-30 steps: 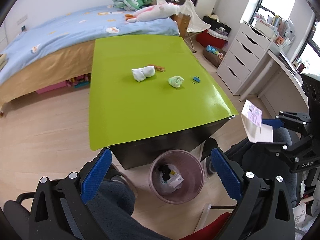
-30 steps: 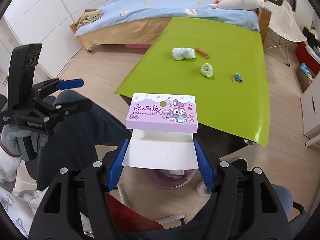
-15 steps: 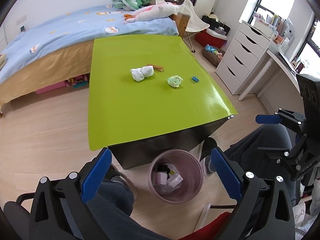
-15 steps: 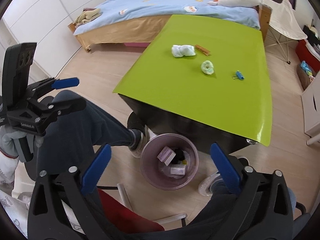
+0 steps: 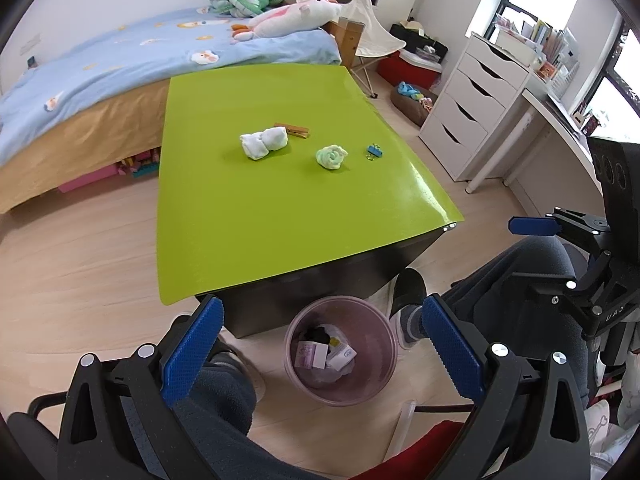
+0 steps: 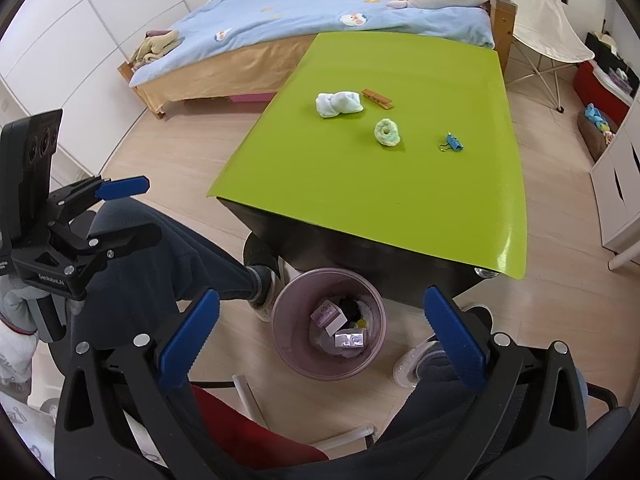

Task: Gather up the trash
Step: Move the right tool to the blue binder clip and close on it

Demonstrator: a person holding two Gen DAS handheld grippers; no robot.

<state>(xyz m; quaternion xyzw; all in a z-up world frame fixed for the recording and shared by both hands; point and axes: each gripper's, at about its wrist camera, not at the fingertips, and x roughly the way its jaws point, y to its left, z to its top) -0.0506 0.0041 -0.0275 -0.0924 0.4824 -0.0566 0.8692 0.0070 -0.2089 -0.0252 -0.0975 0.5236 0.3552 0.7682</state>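
The right gripper (image 6: 320, 332) stood wide open with nothing between its blue pads (image 6: 188, 338), pointing steeply down at the bin (image 6: 288, 344). The left gripper (image 5: 320, 348) was just as wide, also bare, aimed down at the same bin (image 5: 384, 372) from the other side. Each gripper showed at the edge of the other's view, both above the person's dark trouser legs (image 6: 160, 264).

The bin, a round pinkish one, sat on the wood floor (image 5: 80, 248) just in front of the table's dark near side, between the person's shoes. Inside it lay a purple box (image 6: 329, 315) tilted against the liner, a small white packet (image 6: 351, 339) beside it, something black behind them and a bit of yellow; what the last two were could not be told.

On the green table (image 5: 260, 220), well apart from the bin, four things lay toward the far half. A white wad (image 5: 264, 142) sat on the left, with a wooden clothespin (image 5: 293, 130) just beside its far right end. A pale green wad (image 5: 331, 156) lay to the right of the white one, nearer the front, and a blue binder clip (image 5: 374, 151) lay to the right of that, near the table's right edge.

Beyond the table stood a bed (image 5: 100, 64) with a blue cover and a pink plush (image 5: 296, 14) at its far end. A white drawer unit (image 5: 472, 112) stood at the right of the left view
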